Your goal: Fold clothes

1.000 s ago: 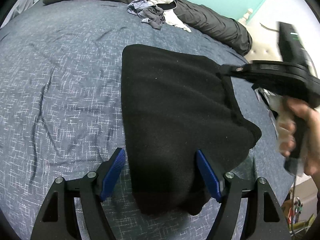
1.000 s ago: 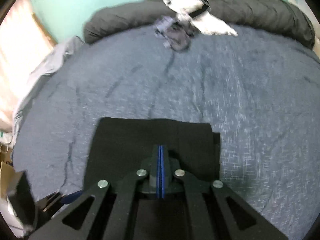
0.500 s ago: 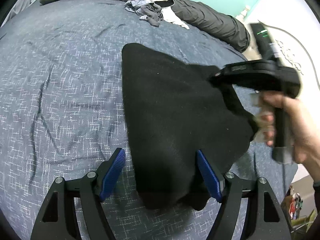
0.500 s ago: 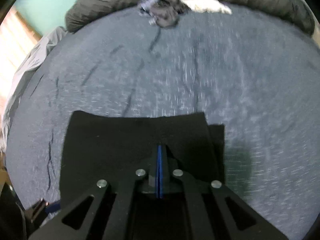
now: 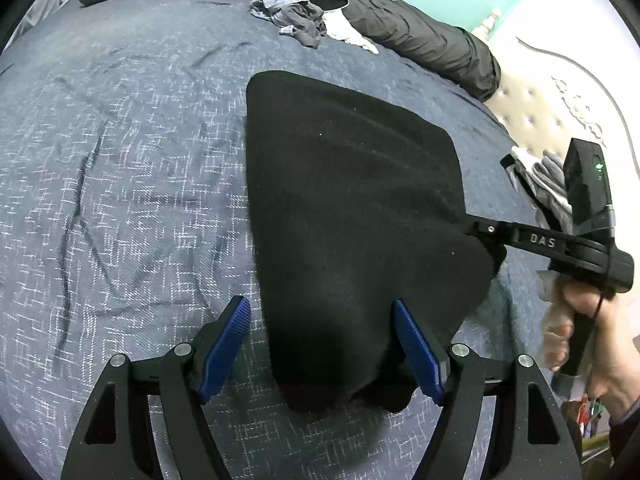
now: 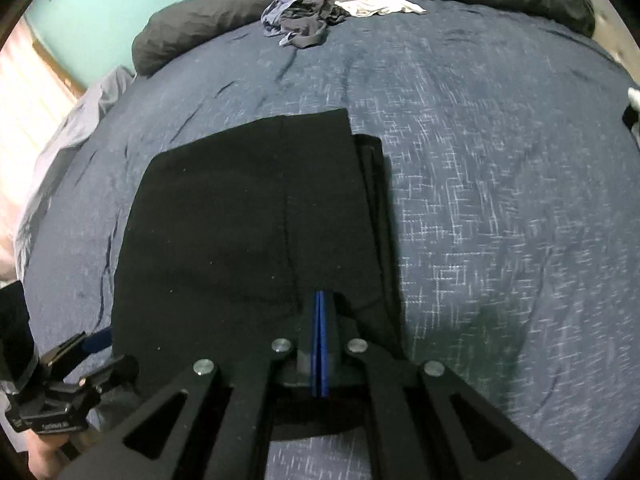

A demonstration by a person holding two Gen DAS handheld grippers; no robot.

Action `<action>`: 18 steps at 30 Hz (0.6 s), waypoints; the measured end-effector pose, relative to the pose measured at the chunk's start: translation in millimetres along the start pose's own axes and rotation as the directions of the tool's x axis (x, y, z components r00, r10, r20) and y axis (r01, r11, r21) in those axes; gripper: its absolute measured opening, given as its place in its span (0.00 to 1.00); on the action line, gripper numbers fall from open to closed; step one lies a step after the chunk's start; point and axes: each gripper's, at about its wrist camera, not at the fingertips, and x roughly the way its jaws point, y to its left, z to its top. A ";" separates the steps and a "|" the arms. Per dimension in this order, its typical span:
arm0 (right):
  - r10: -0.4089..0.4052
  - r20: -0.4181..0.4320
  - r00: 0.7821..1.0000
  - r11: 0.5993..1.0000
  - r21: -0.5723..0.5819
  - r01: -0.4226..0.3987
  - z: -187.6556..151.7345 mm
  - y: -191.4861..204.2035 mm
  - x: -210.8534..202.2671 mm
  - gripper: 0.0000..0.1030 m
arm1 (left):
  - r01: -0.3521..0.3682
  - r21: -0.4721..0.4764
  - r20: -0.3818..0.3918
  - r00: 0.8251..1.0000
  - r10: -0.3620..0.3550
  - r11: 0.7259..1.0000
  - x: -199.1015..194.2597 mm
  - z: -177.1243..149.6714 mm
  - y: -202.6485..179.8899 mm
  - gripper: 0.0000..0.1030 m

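A black garment [image 5: 352,208] lies folded on the blue-grey bedspread [image 5: 120,184]. My left gripper [image 5: 322,346] is open and straddles the garment's near end; its left blue pad is clear of the cloth edge. My right gripper [image 5: 476,227], held by a person's hand [image 5: 588,320], is shut on the garment's right edge, where the cloth is drawn out to a point. In the right wrist view the right gripper [image 6: 320,320] has its blue pads pressed together over the black garment [image 6: 240,220], with a narrower folded layer showing along the right side. The left gripper [image 6: 86,346] shows at the lower left.
A pile of loose grey and white clothes [image 5: 304,20] sits at the far end of the bed against a long dark rolled duvet [image 5: 420,36]. More grey clothes [image 5: 548,184] lie at the right by a pale tufted headboard [image 5: 560,112].
The right gripper has swung down and outward to the garment's right edge with the cloth in it, and the lifted flap now lies lower and flatter. The left gripper has stayed put.
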 end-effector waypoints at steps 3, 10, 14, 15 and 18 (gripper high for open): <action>-0.004 -0.019 1.000 1.000 -0.020 0.003 2.6 1.8 -0.1 0.00 | -0.007 0.004 -0.005 1.000 0.007 1.000 3.3 0.4 -0.1 0.77; 0.086 0.005 0.996 0.996 -0.009 -0.086 -6.5 18.4 -38.5 0.00 | -0.009 0.001 0.003 1.000 0.009 1.000 3.2 -0.7 -0.1 0.77; 0.052 -0.014 0.999 0.998 -0.041 -0.053 -17.6 20.7 -20.5 0.00 | 0.009 -0.015 -0.014 1.000 -0.009 1.000 3.2 -5.4 7.3 0.77; 0.043 -0.018 0.999 0.998 -0.048 -0.044 -20.4 20.6 -15.7 0.00 | 0.013 -0.017 -0.017 1.000 -0.013 1.000 3.9 -6.2 7.5 0.77; 0.024 -0.027 0.999 0.998 -0.053 -0.026 -23.2 21.3 -8.9 0.00 | 0.011 -0.009 -0.016 1.000 -0.011 1.000 1.9 -7.5 5.8 0.77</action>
